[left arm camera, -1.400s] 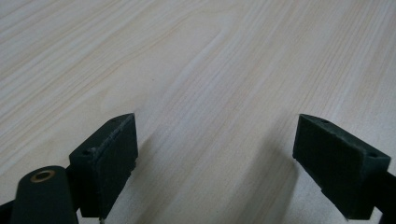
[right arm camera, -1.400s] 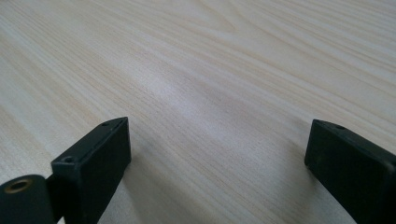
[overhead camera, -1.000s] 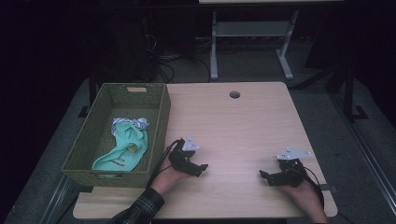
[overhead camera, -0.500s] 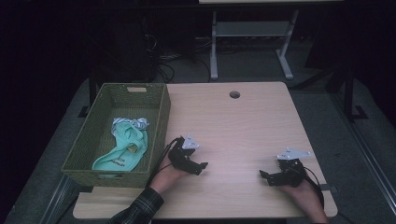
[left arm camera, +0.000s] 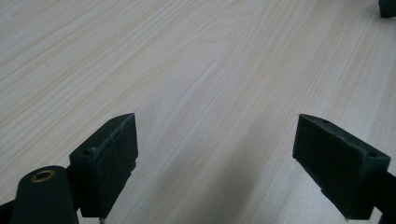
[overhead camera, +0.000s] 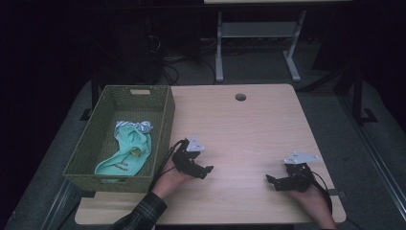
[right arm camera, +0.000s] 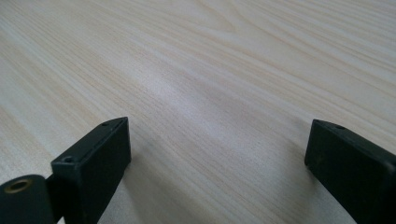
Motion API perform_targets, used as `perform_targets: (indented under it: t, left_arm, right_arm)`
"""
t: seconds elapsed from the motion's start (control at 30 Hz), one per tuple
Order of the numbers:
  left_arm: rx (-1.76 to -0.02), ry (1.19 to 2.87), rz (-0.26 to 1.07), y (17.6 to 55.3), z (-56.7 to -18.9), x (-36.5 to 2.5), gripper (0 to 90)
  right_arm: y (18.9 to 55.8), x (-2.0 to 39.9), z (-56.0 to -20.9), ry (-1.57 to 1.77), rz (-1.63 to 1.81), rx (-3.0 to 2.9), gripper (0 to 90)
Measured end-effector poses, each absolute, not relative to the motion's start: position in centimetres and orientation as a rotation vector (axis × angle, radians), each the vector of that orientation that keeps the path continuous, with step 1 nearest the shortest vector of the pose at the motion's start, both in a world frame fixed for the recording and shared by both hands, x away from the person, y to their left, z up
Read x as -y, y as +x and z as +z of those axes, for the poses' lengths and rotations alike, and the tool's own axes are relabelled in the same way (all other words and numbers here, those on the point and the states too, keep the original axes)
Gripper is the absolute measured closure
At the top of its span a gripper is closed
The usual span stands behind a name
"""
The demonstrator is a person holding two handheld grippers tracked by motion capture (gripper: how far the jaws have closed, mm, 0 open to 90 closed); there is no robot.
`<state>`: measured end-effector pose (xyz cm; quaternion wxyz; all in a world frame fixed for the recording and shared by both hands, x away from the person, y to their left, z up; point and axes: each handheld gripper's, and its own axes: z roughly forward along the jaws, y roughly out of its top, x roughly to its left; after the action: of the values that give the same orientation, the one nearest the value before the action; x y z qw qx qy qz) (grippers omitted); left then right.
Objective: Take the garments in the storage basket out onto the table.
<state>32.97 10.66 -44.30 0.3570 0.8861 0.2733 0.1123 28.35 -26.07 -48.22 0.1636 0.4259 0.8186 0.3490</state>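
— Seen from above: left gripper [overhead camera: 207,170] low on the table [overhead camera: 249,124], just right of the basket [overhead camera: 165,120]. Right gripper [overhead camera: 271,181] near the front right edge, well apart from the left. A hand [overhead camera: 168,181] behind each, a plaid sleeve [overhead camera: 143,211] on the left arm.

— And up close? Left gripper [left arm camera: 215,140]: jaws spread wide, bare wood grain between, nothing held. Right gripper [right arm camera: 217,154]: same, wide apart, empty, pads close above the wood.

— Not visible up close: the basket. Woven, green, at the table's left edge. Inside, a mint cloth [overhead camera: 127,153], crumpled, with a striped bit [overhead camera: 136,127] at its far end; possibly a second garment, too dim to tell.

— Cloth touching either gripper?

— No. Lying in the basket, behind the wall, near the left gripper but apart from it.

— Top right corner of the left gripper view: a dark scrap, perhaps the other gripper's jaw tip. Hard to say.

— Also from above: a round hole [overhead camera: 240,97] near the table's far edge, a white frame [overhead camera: 258,43] on the floor beyond.
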Motion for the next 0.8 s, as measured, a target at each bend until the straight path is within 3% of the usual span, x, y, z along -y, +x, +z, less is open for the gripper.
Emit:
perform_targets:
  t: [0.8]
  left_arm:
    - [-0.704,2.284,0.324,33.0,-42.0,-10.6,13.3]
  right_arm:
    - [28.3,26.1,-48.2,1.214,0.994,-2.332,6.5]
